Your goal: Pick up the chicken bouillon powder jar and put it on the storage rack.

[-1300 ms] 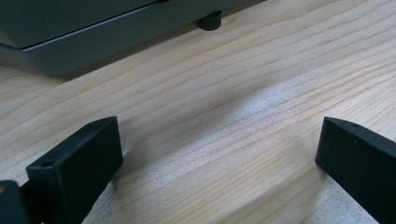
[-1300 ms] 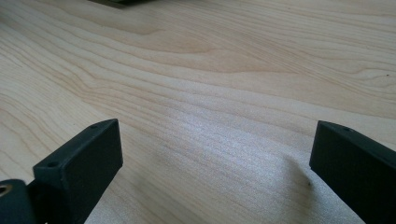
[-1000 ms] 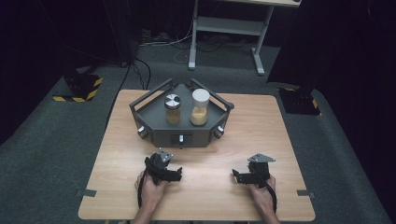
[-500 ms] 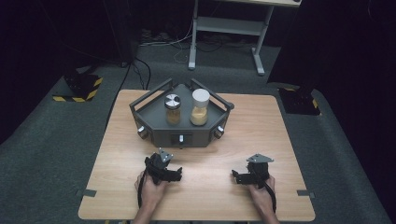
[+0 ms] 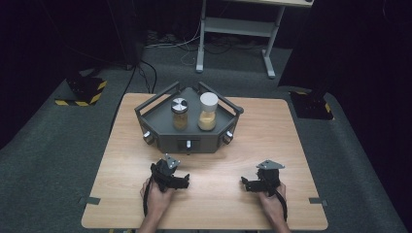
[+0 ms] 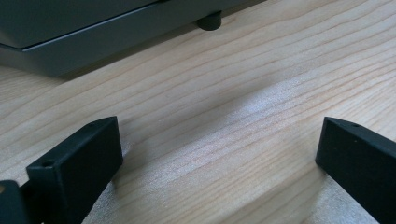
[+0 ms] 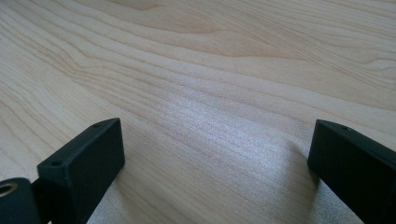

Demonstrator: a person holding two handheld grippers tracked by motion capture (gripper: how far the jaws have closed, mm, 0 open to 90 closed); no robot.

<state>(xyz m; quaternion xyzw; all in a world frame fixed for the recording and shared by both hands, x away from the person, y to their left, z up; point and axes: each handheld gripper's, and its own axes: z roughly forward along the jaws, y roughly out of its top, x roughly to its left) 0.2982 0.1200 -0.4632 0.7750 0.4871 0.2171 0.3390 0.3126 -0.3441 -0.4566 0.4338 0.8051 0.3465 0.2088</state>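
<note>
Here the left hand-held gripper (image 5: 187,181) rests on the near part of the pale wooden worktop (image 5: 291,131), jaws spread wide with bare wood between them, close in front of the dark grey angular metal tray (image 5: 160,119). On that tray's far half stand the short amber glass jar with a silver lid (image 5: 179,113) and, just right of it, the taller jar of yellow grains with a white lid (image 5: 208,111), both upright, long axes vertical, lids up. The right hand-held gripper (image 5: 245,184), equally spread and empty, sits at near right; I judge this a start pose, and the next move calls for reaching forward over the tray's front wall to a jar.
</note>
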